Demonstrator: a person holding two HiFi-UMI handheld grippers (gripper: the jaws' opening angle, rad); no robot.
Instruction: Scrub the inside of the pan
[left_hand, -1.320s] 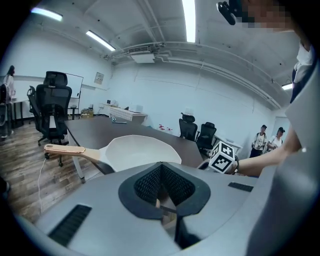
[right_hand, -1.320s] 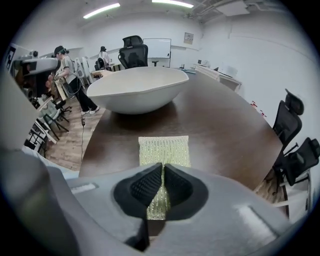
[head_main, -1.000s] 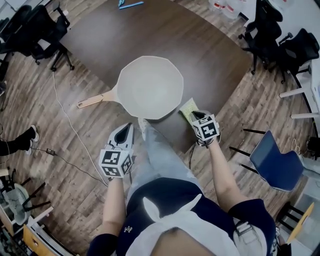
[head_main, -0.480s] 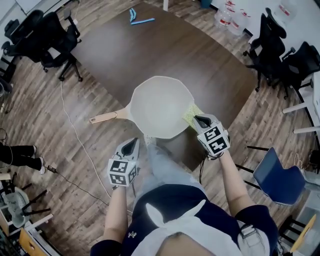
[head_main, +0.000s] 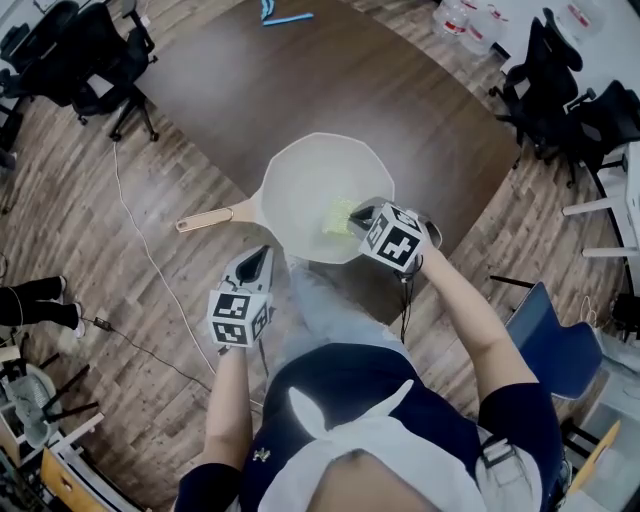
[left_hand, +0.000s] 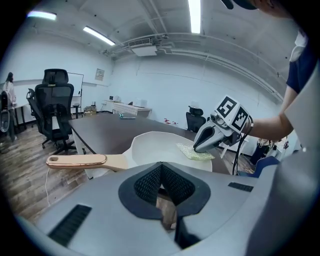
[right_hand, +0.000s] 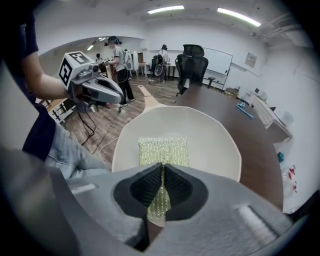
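A pale, many-sided pan (head_main: 300, 180) sits near the edge of the dark table (head_main: 300, 80), its wooden handle (head_main: 213, 215) pointing left. My right gripper (head_main: 357, 215) is shut on a yellow-green scrubbing cloth (head_main: 337, 216) and reaches over the near right rim. In the right gripper view the cloth (right_hand: 163, 149) hangs from the closed jaws (right_hand: 162, 169) above the pan's inside (right_hand: 205, 135). My left gripper (head_main: 262, 252) hovers off the table's edge just in front of the pan, shut and holding nothing. The left gripper view shows the pan (left_hand: 152, 147), the handle (left_hand: 76, 160) and the right gripper (left_hand: 199, 146) with the cloth (left_hand: 192, 152).
Black office chairs (head_main: 85, 60) stand at the left and the upper right (head_main: 560, 90). A blue chair (head_main: 555, 335) is at the right. A cable (head_main: 140, 250) runs across the wooden floor. Blue items (head_main: 285, 15) lie at the table's far end. People (right_hand: 117, 60) stand in the background.
My right gripper has carried the cloth left, from the table beside the pan over the rim and into the pan. The left gripper has stayed in front of the pan.
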